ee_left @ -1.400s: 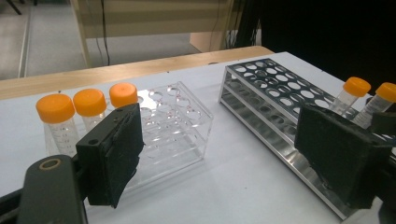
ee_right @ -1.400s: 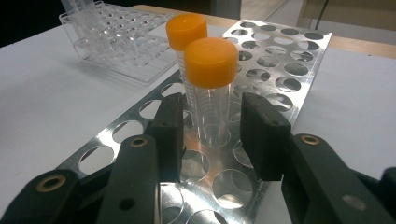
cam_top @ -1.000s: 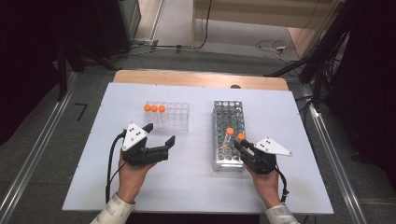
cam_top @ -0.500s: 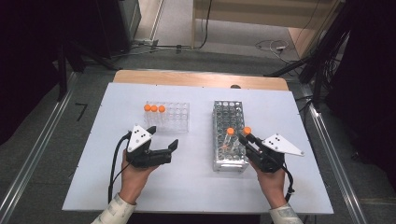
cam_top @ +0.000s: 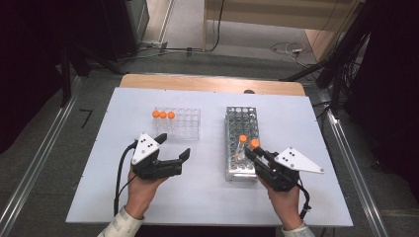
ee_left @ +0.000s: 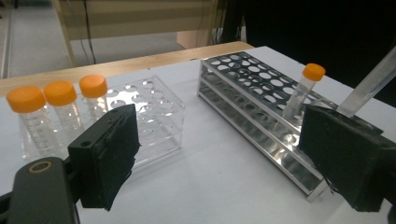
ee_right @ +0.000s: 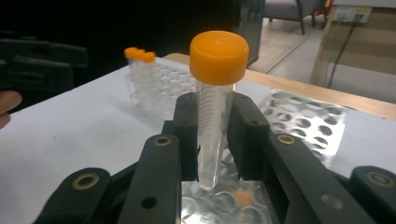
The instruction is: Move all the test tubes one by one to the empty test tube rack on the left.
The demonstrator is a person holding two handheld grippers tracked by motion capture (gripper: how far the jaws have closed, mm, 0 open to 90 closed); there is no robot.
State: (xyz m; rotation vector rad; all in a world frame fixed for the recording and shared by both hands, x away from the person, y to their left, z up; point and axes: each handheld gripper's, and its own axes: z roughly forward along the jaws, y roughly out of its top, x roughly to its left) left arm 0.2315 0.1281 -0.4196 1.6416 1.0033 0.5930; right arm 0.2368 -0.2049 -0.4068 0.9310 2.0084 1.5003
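Orange-capped clear tube (ee_right: 215, 107); clear rack (cam_top: 179, 123); shiny metal rack (cam_top: 241, 143); white table (cam_top: 123, 103).

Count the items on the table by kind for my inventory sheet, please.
Orange-capped tubes: 5 (three in the clear rack, one in the metal rack, one in the right tongs)
Clear rack: 1
Metal rack: 1
Total: 7

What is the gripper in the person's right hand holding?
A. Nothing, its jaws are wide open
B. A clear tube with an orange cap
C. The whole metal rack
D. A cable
B: in the right gripper view, the right gripper has both jaws pressed on the orange-capped tube, above the metal rack.
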